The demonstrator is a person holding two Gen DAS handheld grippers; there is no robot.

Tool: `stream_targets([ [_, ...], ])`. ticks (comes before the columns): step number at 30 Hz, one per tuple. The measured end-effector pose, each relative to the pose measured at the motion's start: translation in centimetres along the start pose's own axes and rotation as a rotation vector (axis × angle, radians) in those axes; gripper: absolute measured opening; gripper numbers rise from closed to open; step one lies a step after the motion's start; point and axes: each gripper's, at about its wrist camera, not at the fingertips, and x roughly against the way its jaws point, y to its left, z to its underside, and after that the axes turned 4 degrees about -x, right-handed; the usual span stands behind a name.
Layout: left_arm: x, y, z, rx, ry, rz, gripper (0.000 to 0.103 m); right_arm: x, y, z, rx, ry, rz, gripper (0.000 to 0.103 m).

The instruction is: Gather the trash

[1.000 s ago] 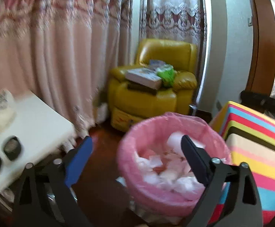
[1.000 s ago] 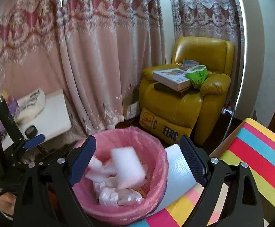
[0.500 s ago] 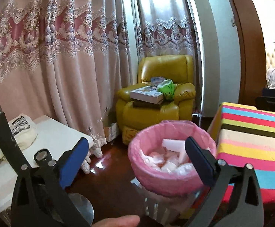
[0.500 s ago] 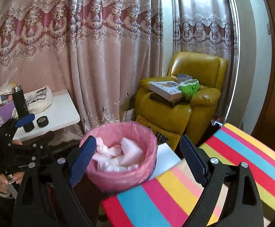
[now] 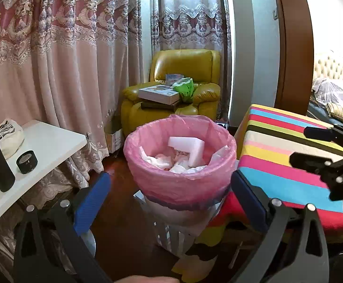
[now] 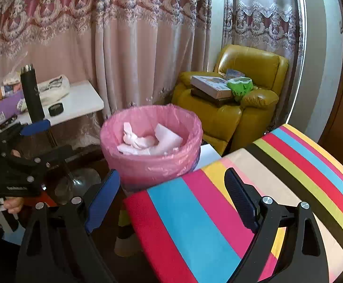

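Pink-lined bin (image 5: 182,162) full w/ white crumpled paper (image 5: 178,162).

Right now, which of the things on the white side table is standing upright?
The tall black flask. It stands on end, while the black tape roll lies flat and the printed cloth bag slumps behind.

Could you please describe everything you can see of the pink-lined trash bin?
The trash bin is round and lined with a thin, translucent pink plastic bag folded over its rim; a pale body shows below the liner. It stands upright beside the striped cushion, in front of the yellow armchair. It is roughly half full of crumpled white paper and a white foam block. Neither gripper touches it.
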Motion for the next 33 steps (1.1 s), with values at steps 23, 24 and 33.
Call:
stream_targets([
  [23, -0.65, 0.59, 0.49, -0.01, 0.022, 0.004, 0.099, -0.47, 0.41, -0.14, -0.005, 0.0, -0.02, 0.085],
  [24, -0.64, 0.62, 0.5, -0.01, 0.021, 0.003, 0.099, -0.47, 0.42, -0.13, -0.004, -0.001, -0.02, 0.085],
  [33, -0.68, 0.67, 0.56, -0.009, 0.024, 0.002, 0.099, -0.6, 0.42, 0.01, -0.004, 0.005, -0.021, 0.085],
])
